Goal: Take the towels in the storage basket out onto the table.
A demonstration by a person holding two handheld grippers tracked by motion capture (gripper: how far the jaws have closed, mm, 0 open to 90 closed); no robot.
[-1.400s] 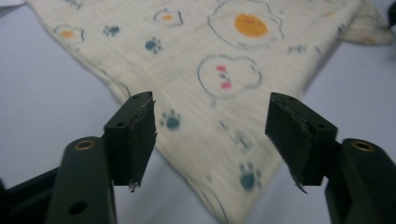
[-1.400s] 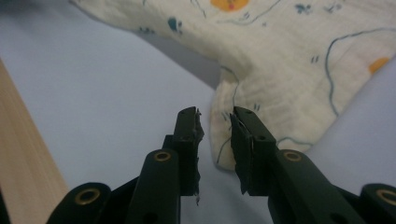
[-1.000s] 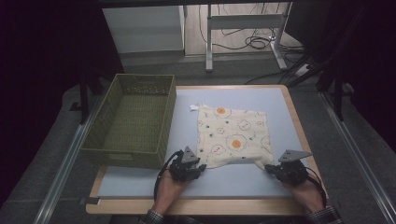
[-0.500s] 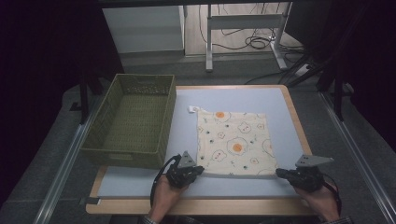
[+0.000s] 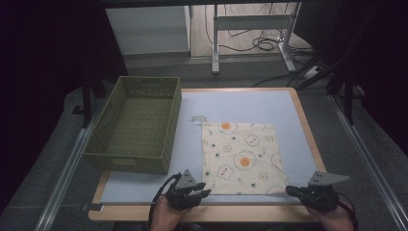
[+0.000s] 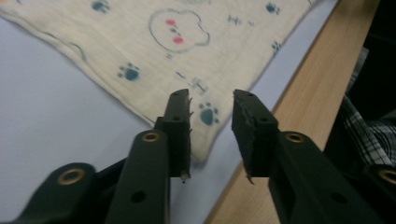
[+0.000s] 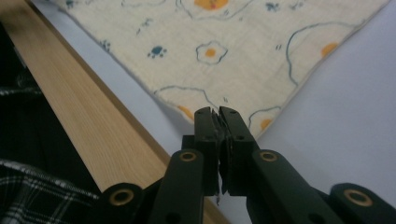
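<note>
A cream cloth [image 5: 240, 159] printed with fried eggs and paw marks lies spread flat and square on the light blue table [image 5: 240, 103]. My left gripper [image 5: 206, 192] is at its near left corner. In the left gripper view the left gripper [image 6: 212, 100] has just been opening, and the cloth [image 6: 163, 56] corner lies on the table under the gap, not pinched. My right gripper [image 5: 288, 189] is at the near right corner. In the right gripper view the right gripper [image 7: 217, 113] is shut, and the cloth [image 7: 233, 56] corner runs in behind its tips.
An empty green mesh basket [image 5: 144, 161] stands along the table's left side. A small pale tag [image 5: 197, 118] lies by the cloth's far left corner. The wooden table rim [image 5: 216, 211] runs just under both hands. Desk legs and cables stand beyond the far edge.
The cloth, rumpled and skewed a second ago, is now pulled flat and square. Both hands have drawn back toward the near edge, the right one outward. The left jaws have opened off the corner.
</note>
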